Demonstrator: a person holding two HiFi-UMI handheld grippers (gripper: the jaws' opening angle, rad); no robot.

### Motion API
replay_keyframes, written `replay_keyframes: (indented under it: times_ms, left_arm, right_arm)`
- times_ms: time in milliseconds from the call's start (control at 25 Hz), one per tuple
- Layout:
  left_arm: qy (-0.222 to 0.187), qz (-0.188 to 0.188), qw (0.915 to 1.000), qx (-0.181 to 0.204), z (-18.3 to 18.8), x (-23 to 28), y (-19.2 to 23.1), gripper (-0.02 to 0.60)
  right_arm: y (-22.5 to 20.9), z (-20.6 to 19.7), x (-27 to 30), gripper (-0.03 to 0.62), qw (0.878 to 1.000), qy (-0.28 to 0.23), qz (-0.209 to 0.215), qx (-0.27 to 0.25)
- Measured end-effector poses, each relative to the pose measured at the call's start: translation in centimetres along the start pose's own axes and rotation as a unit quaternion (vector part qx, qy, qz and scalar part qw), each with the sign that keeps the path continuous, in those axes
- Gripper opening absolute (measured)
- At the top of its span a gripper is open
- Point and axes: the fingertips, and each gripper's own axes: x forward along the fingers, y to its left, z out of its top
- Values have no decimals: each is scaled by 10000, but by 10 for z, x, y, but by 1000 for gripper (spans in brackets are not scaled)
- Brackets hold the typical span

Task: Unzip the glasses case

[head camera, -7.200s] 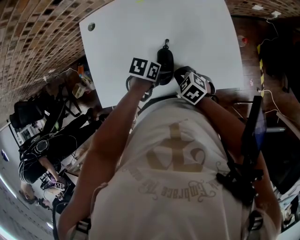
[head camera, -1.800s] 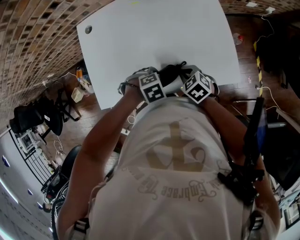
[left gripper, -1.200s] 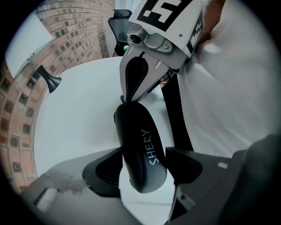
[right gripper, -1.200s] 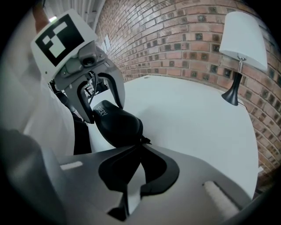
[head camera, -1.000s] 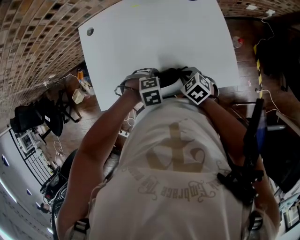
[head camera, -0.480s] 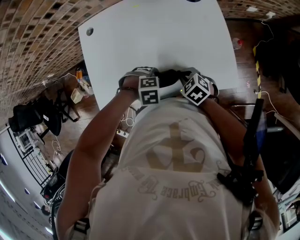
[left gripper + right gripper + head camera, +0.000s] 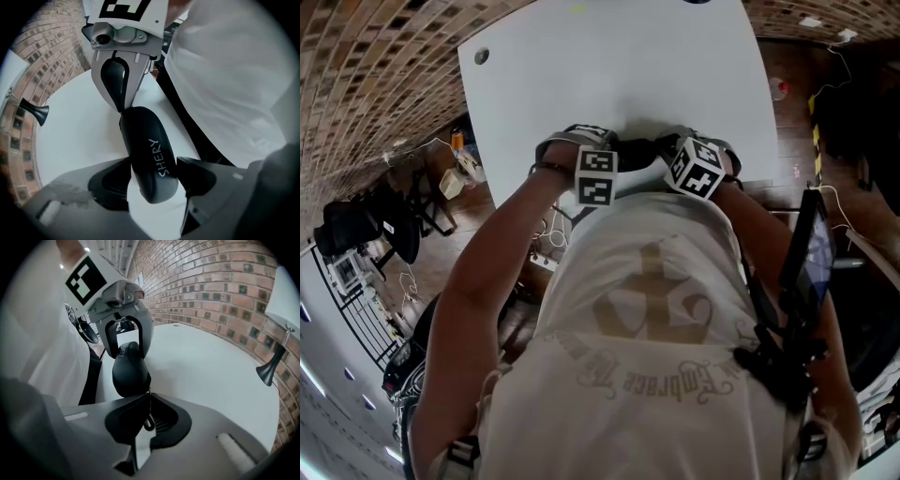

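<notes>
Since the earliest head view the glasses case [image 7: 147, 154] has come in from the middle of the table [image 7: 628, 66], where it lay pointing away from the person, to the near edge, where it now lies crosswise between the two grippers. Over the last second both hands have hardly shifted; only the marker cubes look slightly rolled, and the left one sits a touch closer to the person's body.

The left gripper [image 7: 152, 180] points down and has its jaws set wide around one end of the case, a pad pressing on each side, so that end is pinned to the table. The right gripper [image 7: 148, 401] comes in at a slant from the other end; its jaws are almost together and pinch the small zipper pull [image 7: 149, 421], which hangs just off the rounded tip of the case.

This looks like the setup for the unzip finished: one gripper anchors the case and the other has the pull. No gap shows along the seam in either gripper view, so the zip seems still closed or barely started. The next move is likely a steady draw of the pull around the case's curve, and the thin tab could slip out if the pull turns sideways
</notes>
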Motion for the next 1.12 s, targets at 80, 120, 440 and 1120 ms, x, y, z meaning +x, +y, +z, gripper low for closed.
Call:
replay_keyframes:
  times_ms: [80, 120, 440, 1120]
  left_arm:
    - [57, 2, 9998, 196, -2, 0, 2, 316]
    - [89, 14, 9995, 307, -3, 1, 3, 316]
    - [152, 93, 9983, 556, -4, 1, 11, 316]
    - [-238, 458, 9952, -832, -39, -2, 43, 314]
  right_arm:
    - [-1, 3, 1, 9, 9996, -7, 122, -238]
    - [-1, 4, 1, 9, 9991, -2, 178, -373]
    - [-7, 8, 3, 9, 9961, 9, 399, -792]
    - [-44, 11, -21, 28, 9902, -549, -673, 1097]
